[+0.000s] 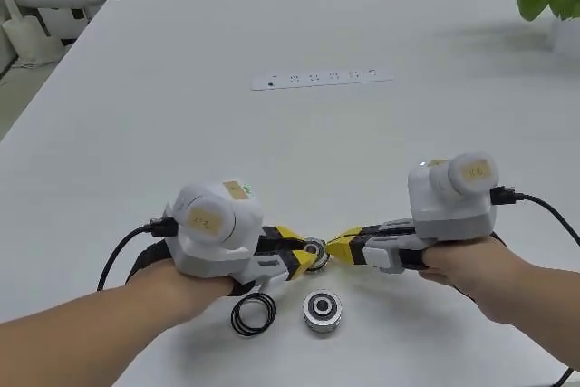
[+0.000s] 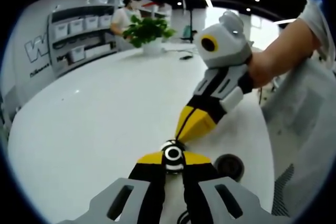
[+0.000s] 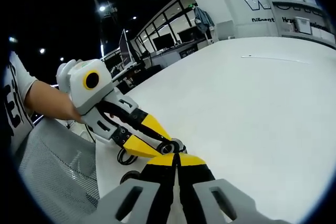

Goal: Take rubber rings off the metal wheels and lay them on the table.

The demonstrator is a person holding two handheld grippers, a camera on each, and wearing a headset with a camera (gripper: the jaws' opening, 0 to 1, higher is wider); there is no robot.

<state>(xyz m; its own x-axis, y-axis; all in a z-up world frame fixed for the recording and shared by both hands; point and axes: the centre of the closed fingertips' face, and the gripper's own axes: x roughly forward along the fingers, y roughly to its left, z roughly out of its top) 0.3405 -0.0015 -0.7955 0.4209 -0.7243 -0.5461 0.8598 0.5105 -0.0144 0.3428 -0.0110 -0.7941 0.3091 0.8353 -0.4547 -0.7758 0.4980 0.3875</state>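
Broadly, the white table [image 1: 181,115] is the stage, and both tools meet low over its near edge. The left gripper [image 1: 304,258] comes in from the person's left with its jaws clamped on a held wheel [image 2: 172,153], carried just above the surface. The right gripper [image 3: 176,160] faces it tip to tip with its jaws drawn together, touching the wheel's rim. Whether they have nipped any rubber is too small to tell. Just beside them, nearer the person, a loose wheel [image 1: 322,309] lies flat on the table. To its left lie the rubber rings [image 1: 254,314] already off, a small black tangle. The step in hand looks like peeling a ring from the held wheel. The main risk is that the closed tips slide off the metal without catching the band, since the rubber sits tight and thin. A hard pull could also twist the wheel out of the left clamp, dropping it to roll off the near edge. A stretched ring may snap free and fly.
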